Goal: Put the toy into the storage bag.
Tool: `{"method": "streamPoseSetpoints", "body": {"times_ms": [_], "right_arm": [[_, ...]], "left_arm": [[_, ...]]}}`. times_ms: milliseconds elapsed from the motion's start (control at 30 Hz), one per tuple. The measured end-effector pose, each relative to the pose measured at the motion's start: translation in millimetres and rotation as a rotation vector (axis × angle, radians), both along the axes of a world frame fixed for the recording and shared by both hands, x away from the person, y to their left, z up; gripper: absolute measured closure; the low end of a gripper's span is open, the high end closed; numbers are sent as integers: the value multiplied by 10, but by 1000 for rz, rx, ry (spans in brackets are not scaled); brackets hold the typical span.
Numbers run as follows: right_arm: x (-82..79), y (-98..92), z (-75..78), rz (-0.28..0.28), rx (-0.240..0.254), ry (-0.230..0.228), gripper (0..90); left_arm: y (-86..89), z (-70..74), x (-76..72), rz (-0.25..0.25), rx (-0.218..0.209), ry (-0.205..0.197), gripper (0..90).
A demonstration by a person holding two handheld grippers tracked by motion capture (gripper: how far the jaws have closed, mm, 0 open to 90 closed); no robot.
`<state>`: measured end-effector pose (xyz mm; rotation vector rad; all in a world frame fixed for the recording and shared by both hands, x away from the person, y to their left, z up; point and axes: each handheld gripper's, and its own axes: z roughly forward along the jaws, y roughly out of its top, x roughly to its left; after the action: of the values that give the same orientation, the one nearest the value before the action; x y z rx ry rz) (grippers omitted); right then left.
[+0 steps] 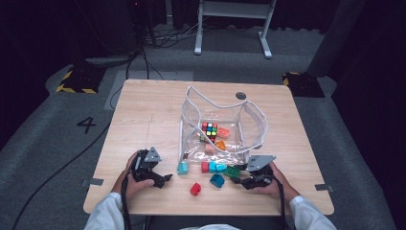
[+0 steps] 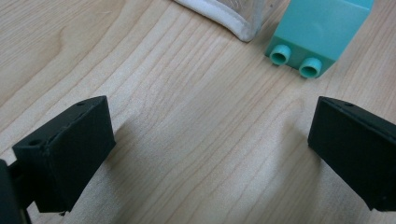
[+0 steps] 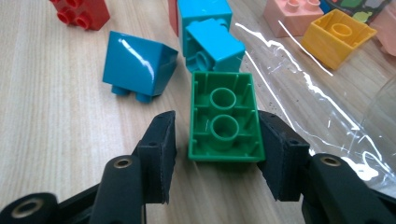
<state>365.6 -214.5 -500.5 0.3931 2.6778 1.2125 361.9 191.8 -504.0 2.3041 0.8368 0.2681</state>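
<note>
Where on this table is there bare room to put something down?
The wide wooden stretch of the table left of the clear bag is bare, as is the strip along the right edge. It is crowded in front of the bag, where the green brick and other bricks lie between the two grippers.

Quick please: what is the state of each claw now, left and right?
Left claw: open, nothing between its jaws.
Right claw: around the green brick; right pad touches, a gap shows at the left pad, so no grip yet.
</note>
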Motion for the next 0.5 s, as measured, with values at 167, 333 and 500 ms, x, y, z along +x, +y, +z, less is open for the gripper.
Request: {"method": "streamPoseSetpoints", "body": {"times_ms": [167,333,500], "right_arm": [[-4,82,-5,-14,3,23,473],[-19,99,-21,-14,18,16,585],[-36,48,-24,-7,21,7,588]], "left_arm": [[0,0,-1,0,-1,0,4],[0,0,1,1,1,-3,4],[0,0,1,0,1,-3,4]]}}
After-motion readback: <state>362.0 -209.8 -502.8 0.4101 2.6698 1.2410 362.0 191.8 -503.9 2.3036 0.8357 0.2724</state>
